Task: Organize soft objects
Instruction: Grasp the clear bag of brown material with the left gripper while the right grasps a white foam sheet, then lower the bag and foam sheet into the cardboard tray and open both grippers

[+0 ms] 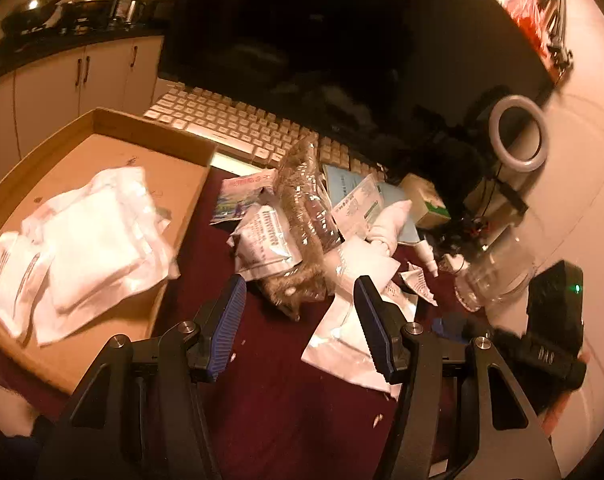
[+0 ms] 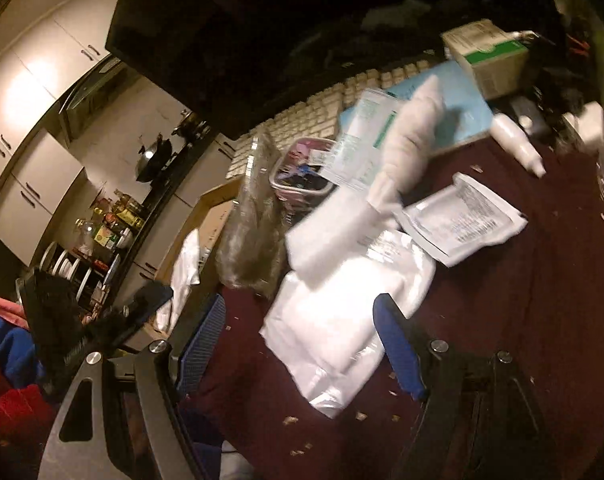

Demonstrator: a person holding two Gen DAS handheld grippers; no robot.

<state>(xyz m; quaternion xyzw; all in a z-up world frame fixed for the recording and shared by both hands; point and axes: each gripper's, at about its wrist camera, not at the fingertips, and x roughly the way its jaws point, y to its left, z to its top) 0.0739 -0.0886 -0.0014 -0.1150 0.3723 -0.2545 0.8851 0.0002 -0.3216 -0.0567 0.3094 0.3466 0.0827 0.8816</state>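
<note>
Soft packets partly sorted: some lie in the cardboard box [image 1: 150, 132], more wait on the maroon cloth [image 1: 270, 400].
Left wrist view: my left claw [image 1: 300, 326] gapes wide, empty, white pouches [image 1: 82, 236] boxed, the heap [image 1: 302, 232] unsorted. Right wrist view: my right claw [image 2: 302, 344] gapes wide over a white pouch [image 2: 341, 320], gripping nothing.

Both tongs share one build: black angular frames with triangular cut-outs, round silver screw heads at the pivots, and fingers faced with ribbed blue pads, on the left tongs [image 1: 300, 312] as on the right tongs [image 2: 300, 332].
</note>
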